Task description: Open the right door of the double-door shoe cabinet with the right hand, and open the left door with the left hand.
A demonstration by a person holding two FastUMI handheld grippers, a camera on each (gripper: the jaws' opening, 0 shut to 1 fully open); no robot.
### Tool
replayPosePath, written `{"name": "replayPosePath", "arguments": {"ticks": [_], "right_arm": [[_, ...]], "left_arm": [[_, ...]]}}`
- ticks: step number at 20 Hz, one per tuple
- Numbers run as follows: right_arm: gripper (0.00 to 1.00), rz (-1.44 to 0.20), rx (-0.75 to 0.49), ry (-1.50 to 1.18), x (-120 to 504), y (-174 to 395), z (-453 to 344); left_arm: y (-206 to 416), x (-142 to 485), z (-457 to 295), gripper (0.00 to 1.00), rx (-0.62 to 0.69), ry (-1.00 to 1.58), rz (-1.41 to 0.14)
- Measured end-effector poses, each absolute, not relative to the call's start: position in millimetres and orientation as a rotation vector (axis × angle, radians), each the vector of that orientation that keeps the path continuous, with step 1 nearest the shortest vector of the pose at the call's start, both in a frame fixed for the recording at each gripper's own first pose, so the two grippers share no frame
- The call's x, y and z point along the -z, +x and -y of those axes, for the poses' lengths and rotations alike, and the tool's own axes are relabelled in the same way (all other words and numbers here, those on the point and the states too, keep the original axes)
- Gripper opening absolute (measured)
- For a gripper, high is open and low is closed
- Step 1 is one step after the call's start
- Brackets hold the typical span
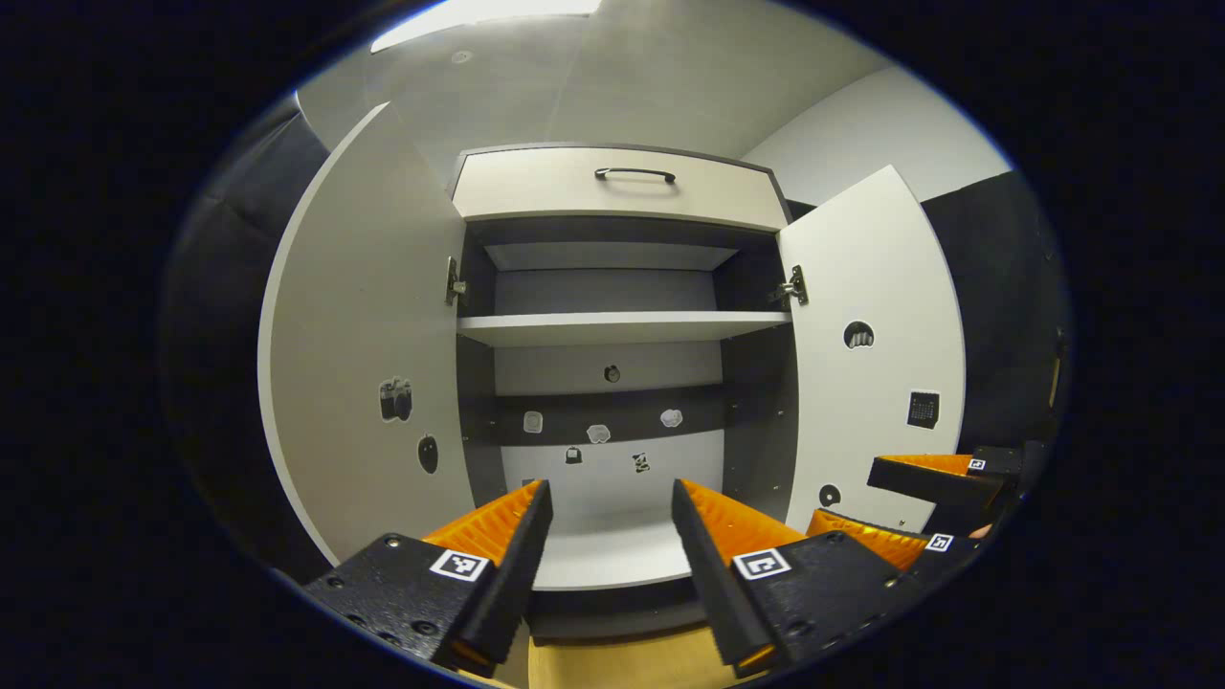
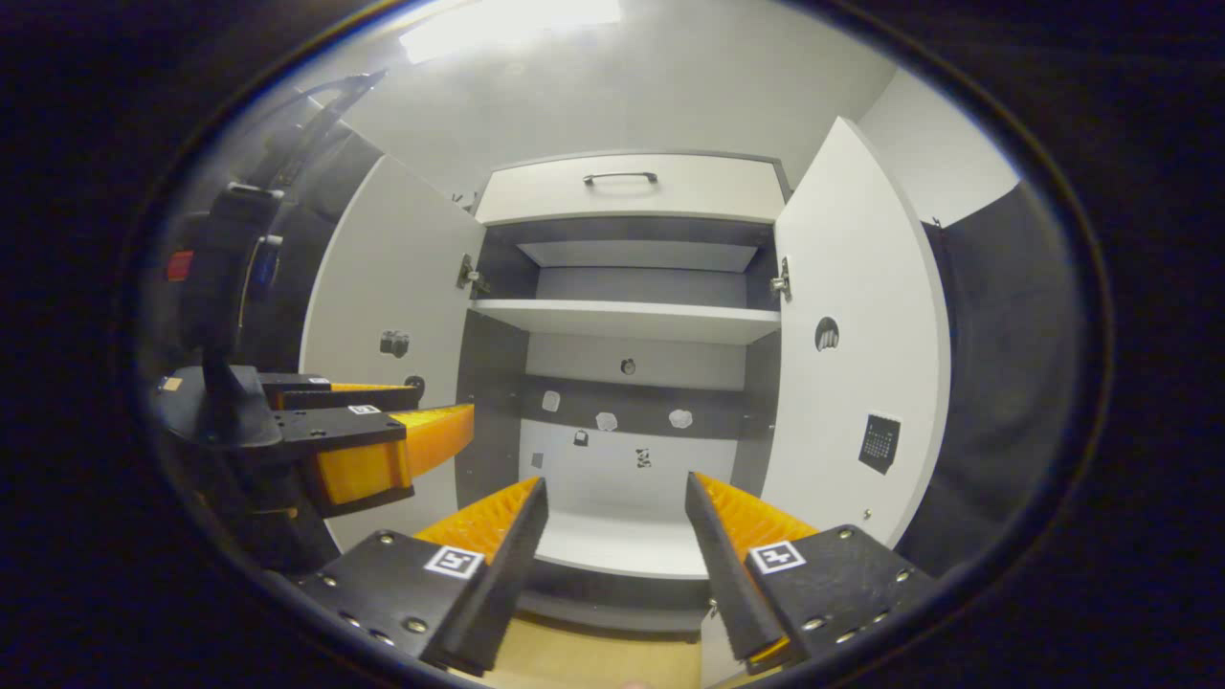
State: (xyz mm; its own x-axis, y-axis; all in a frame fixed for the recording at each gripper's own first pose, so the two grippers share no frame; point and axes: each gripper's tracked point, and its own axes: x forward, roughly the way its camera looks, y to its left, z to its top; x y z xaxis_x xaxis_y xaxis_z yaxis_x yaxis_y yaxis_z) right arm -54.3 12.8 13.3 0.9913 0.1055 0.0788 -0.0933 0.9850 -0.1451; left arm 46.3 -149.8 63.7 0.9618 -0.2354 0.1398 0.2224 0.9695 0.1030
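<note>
At the bottom of the left gripper view, the left hand-held gripper [image 1: 612, 536] gapes wide, holding nothing. Beyond it the pale shoe cabinet [image 1: 612, 330] fills the centre, its white left door [image 1: 364, 364] and white right door [image 1: 876, 364] both swung outward. The right hand-held gripper [image 1: 909, 502] shows at lower right.

In the right gripper view, the right hand-held gripper [image 2: 617, 545] also stands wide and empty; both doors are open. The task looks complete, so the next move is likely just to draw back.
</note>
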Motion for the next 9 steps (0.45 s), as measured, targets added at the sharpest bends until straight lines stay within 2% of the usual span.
{"name": "replayPosePath", "arguments": {"ticks": [1,2,4,9], "right_arm": [[0.93,0.086,-0.082,-0.142,-12.5,-50.3,-11.0],[0.97,0.089,-0.069,-0.141,-13.7,-48.6,-10.3],[0.98,0.087,-0.059,-0.122,-14.4,-44.5,-12.2],[0.97,0.070,-0.030,-0.077,-13.9,-36.4,-11.0]], "left_arm": [[47.6,-64.0,149.6,0.86,0.228,0.089,0.154],[47.5,-64.0,150.6,1.00,0.227,0.088,0.153],[48.8,-62.0,151.9,0.96,0.230,0.081,0.150],[55.2,-57.6,149.2,0.97,0.231,0.088,0.140]]}}
